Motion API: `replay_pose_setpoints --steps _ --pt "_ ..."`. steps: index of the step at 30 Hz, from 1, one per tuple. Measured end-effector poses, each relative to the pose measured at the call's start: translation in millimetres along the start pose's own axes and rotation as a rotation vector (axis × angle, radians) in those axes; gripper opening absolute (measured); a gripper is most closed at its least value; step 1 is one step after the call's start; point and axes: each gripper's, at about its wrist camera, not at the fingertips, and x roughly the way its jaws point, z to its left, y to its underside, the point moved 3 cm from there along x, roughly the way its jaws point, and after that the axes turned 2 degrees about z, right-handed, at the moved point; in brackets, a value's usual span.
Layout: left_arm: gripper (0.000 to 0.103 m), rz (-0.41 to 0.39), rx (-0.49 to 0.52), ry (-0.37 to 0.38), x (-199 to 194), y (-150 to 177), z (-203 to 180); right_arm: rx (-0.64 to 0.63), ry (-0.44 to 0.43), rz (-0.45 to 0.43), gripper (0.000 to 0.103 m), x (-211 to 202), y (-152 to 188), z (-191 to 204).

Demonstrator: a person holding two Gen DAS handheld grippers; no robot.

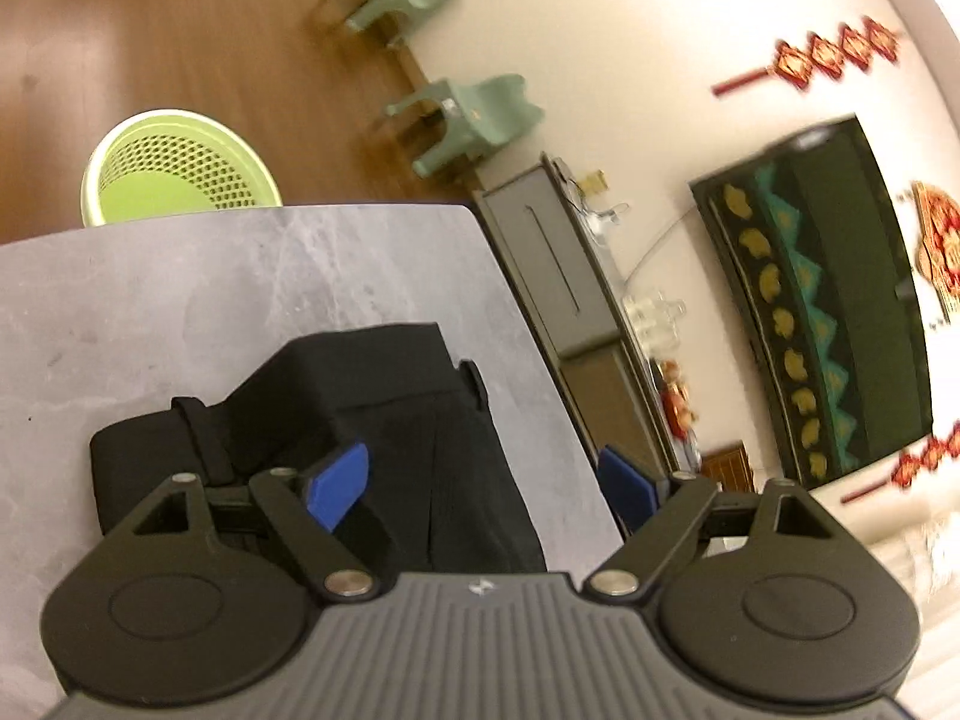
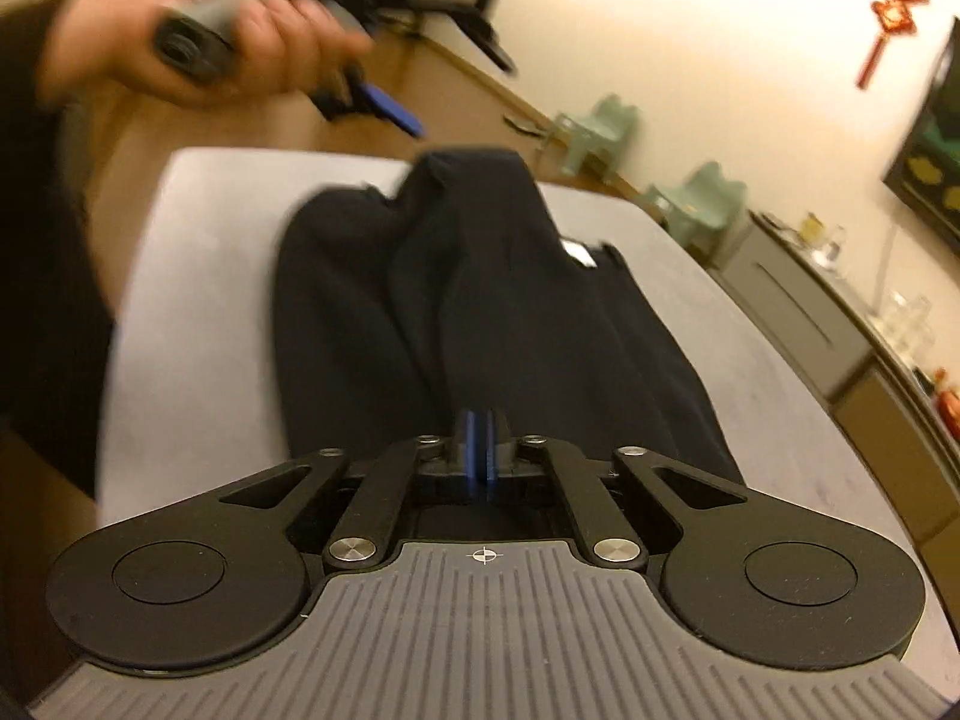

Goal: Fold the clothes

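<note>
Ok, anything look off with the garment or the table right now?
The black garment lies bunched on the grey table, with a raised hump at its far end and lengthwise creases rather than a flat fold. Its right edge sits near the table's edge. The right tongs are shut; whether they pinch cloth is unclear.

Black hand-held gripper, blue pads, ribbed grey body, dark sleeve

No legible text, brand or number appears in either view. The white tag on the dark garment, at its far right, is too blurred to read. The red hanging decorations on the far wall may carry characters, but none can be made out.
</note>
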Motion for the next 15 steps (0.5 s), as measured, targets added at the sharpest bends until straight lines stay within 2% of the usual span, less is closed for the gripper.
replay_pose_setpoints --steps 2,4,5,6,7,8,11,13,14,15 --pt "0.086 -0.087 -0.085 -0.039 -20 -3 12 0.090 0.022 -0.010 0.019 7 -8 -21" --pt "0.086 -0.176 -0.190 -0.048 -41 -12 31 0.190 0.027 -0.054 0.044 10 -26 -49" --pt "0.086 -0.194 -0.215 -0.046 -47 -17 36 0.234 0.024 -0.084 0.050 11 -37 -62" --pt "0.086 -0.199 -0.214 -0.043 -48 -19 37 0.268 0.014 -0.096 0.067 19 -49 -71" --pt "0.086 -0.203 -0.214 -0.039 -49 -22 38 0.300 0.004 -0.106 0.079 28 -61 -81" --pt "0.086 -0.192 -0.205 -0.038 -47 -23 37 0.309 -0.020 -0.095 0.082 44 -72 -84" --pt "0.086 -0.083 -0.147 -0.043 -23 -16 30 0.305 -0.099 -0.003 0.085 110 -102 -80" --pt "0.085 -0.014 -0.160 -0.051 -10 -11 37 0.269 -0.097 0.068 0.077 154 -113 -74" --pt "0.085 0.012 -0.163 -0.058 -6 -9 42 0.271 -0.102 0.115 0.070 168 -115 -73" --pt "0.085 0.023 -0.161 -0.072 -5 -8 48 0.275 -0.108 0.164 0.041 182 -117 -72"
